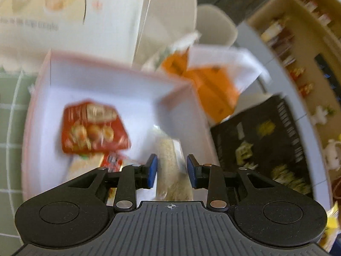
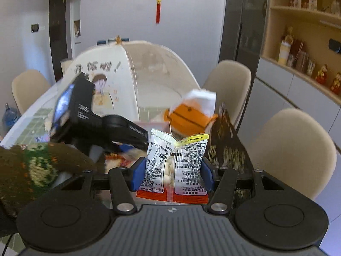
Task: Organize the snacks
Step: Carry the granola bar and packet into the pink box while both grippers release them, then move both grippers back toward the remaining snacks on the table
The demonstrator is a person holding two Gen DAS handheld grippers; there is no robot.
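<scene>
left wrist view, heavily motion-blurred: the left gripper [image 1: 172, 170] is pointing down over a shallow pink-rimmed box [image 1: 102, 81] with a white floor. its blue pads [image 1: 152, 171] are standing narrow, and a pale clear-wrapped snack [image 1: 170, 166] is lying lengthwise between them; the blur is keeping me from telling whether the pads are pressing on it, so grip state cannot be told. a red snack packet [image 1: 93, 128] is lying flat on the box floor, left of the gripper, with a smaller red-and-white packet [image 1: 111, 162] just below it, partly hidden by the gripper frame. an orange and white bag [image 1: 213, 89] is sitting beyond the box's far right corner, and a black printed box [image 1: 266, 145] is standing just right of the box. a white domed food cover [image 1: 96, 17] is filling the upper left; open shelves [image 1: 298, 42] are curving along the right. right wrist view, sharp: the right gripper [image 2: 172, 173] is holding a white snack packet [image 2: 177, 162], printed back and barcode facing the camera, red strip along its lower edge, both blue pads pressing its sides, the packet lifted above the table [image 2: 25, 119]. the left gripper [image 2: 100, 128] is showing at left, black body tilted down toward the pink-rimmed box [image 2: 155, 125], carried by a person's arm in a green patterned knit sleeve [image 2: 36, 166]. the orange and white bag [image 2: 191, 115] and the black printed box [image 2: 228, 145] are sitting behind the packet. beige chairs [image 2: 292, 145] are standing around the table.
</scene>
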